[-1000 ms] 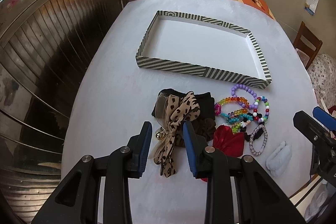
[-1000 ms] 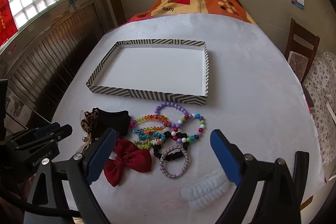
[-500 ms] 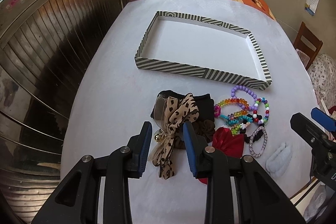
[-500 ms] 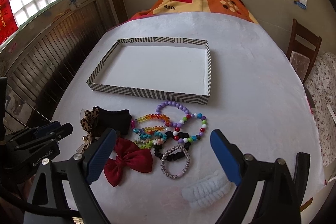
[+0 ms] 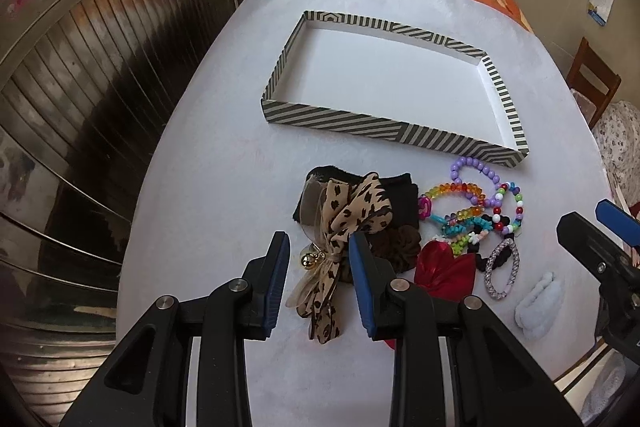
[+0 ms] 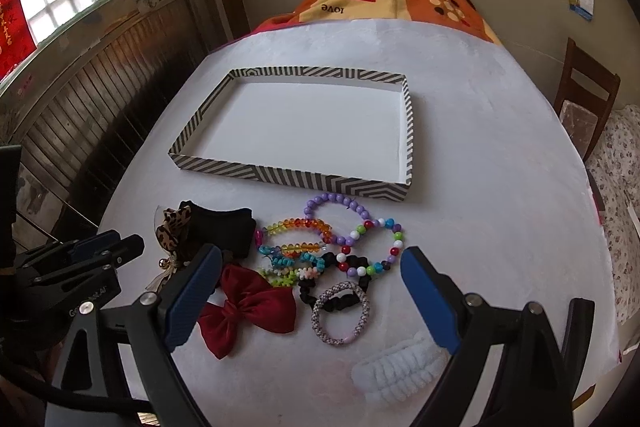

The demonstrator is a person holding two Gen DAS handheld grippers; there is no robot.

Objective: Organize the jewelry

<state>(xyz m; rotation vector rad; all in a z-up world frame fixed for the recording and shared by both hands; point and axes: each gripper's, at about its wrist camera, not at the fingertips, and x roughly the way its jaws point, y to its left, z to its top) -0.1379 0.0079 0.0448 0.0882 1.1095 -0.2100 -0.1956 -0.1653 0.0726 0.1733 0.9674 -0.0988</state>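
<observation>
The left gripper point(image 5: 318, 251) stood partly parted, astride the leopard-print bow point(image 5: 340, 223) without pressing it. The right gripper point(image 6: 310, 269) gaped wide above the bracelets point(image 6: 340, 239), empty. Beyond lay the striped tray point(image 6: 280, 179).

Entry: changes, one item, slight.
Right tool point(image 6: 310, 253): aim drifted a touch since a second ago. Through its camera the tray point(image 6: 288, 181), the bracelets point(image 6: 298, 225) and the chair point(image 6: 588, 83) now sit a shade further right in the field, and the left tool point(image 6: 128, 243) at the edge has shifted with them. The drift came in small steps. Nothing else to enter.
</observation>
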